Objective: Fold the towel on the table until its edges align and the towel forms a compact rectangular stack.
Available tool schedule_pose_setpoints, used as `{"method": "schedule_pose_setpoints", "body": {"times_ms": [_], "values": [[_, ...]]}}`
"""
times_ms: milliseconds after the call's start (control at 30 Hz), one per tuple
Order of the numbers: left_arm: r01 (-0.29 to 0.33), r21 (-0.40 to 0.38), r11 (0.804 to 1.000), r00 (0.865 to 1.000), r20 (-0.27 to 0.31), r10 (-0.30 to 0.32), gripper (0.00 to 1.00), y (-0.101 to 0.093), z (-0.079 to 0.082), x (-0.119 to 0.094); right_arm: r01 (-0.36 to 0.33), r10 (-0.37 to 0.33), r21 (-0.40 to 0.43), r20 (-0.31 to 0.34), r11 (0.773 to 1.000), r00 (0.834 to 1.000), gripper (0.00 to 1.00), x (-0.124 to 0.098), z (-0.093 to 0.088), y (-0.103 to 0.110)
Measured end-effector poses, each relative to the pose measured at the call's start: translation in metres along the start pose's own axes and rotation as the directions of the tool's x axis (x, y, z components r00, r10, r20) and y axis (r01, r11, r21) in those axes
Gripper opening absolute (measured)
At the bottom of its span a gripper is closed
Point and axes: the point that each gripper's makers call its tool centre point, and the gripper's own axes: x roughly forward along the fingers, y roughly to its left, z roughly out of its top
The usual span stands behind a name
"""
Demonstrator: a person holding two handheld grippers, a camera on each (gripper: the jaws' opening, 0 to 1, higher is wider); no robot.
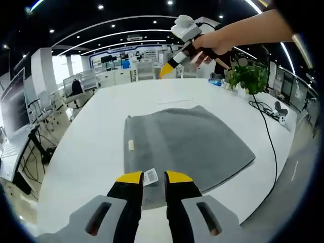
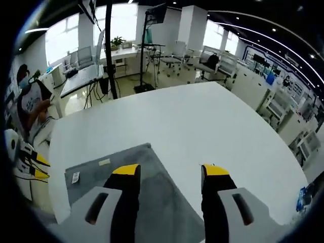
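The grey towel lies flat and spread out on the white bench. In the left gripper view its long axis runs from the near edge, at the left tool's tips, away and to the right, toward the far side of the bench. Its near left corner carries a white label, and a smaller pale tag sits along the left edge.

The left tool hangs low at that near edge. Its two yellow-tipped jaws stand slightly apart, with the white label showing in the narrow gap between them. Whether they pinch the cloth cannot be told.

The right tool is open, its jaws spread wide. In the right gripper view the towel lies under and between the jaws, and one corner of it points up and away, just above the left jaw tip. The bare bench stretches beyond. The label and the pale tag lie on the towel's left part.

In the left gripper view the right tool is held up in a hand above the far side of the bench, well apart from the towel's far edge. A potted plant stands at the far right of the bench, and a black cable runs along the right side. Office desks and chairs fill the room behind.
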Motion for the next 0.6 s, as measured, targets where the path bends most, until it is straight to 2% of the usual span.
{"method": "schedule_pose_setpoints", "body": {"times_ms": [333, 600], "values": [[0.021, 0.019, 1.000, 0.999, 0.024, -0.021, 0.21, -0.020, 0.021, -0.011, 0.025, -0.026, 0.024, 0.019, 0.999, 0.999, 0.47, -0.032, -0.002, -0.014], [0.050, 0.051, 0.997, 0.998, 0.046, -0.053, 0.23, -0.042, 0.037, -0.017, 0.075, -0.074, -0.001, 0.036, 0.997, 0.997, 0.43, -0.061, 0.002, -0.032]]}}
